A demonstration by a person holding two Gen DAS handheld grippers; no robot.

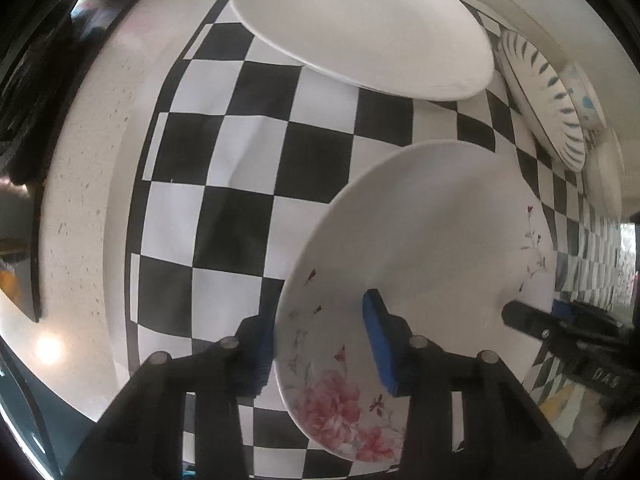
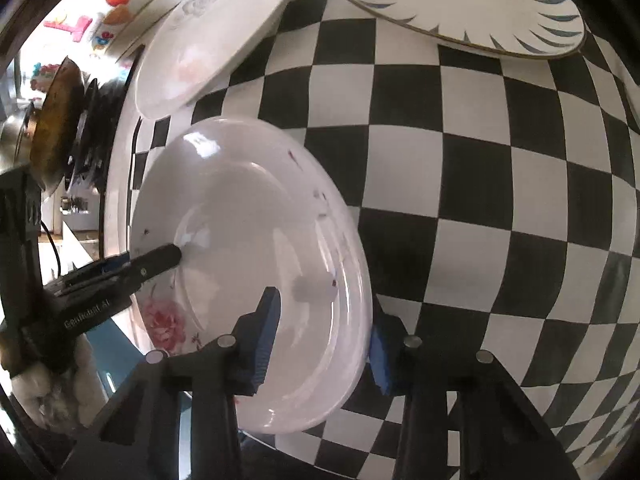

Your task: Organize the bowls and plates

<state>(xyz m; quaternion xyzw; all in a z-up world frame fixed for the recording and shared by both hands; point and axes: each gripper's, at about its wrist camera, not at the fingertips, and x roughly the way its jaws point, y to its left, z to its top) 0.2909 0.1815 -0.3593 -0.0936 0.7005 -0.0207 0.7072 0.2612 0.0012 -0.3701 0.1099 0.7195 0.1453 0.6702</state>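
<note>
A white plate with pink flowers (image 1: 420, 264) is held above the checkered cloth (image 1: 240, 160) by both grippers at opposite rims. My left gripper (image 1: 320, 348) is shut on its rim, blue pads on either face. My right gripper (image 2: 324, 344) is shut on the far rim of the same plate (image 2: 248, 248). The right gripper's finger shows in the left wrist view (image 1: 532, 320); the left gripper's shows in the right wrist view (image 2: 156, 260). A plain white plate with a grey flower (image 1: 360, 28) lies on the cloth ahead, also in the right wrist view (image 2: 212, 28).
A white plate with blue-striped rim (image 1: 544, 96) lies at the right, also in the right wrist view (image 2: 460, 4). A small white bowl (image 1: 604, 176) sits beyond it. A speckled counter (image 1: 88, 160) borders the cloth. Dark pans (image 2: 60, 120) stand at the left.
</note>
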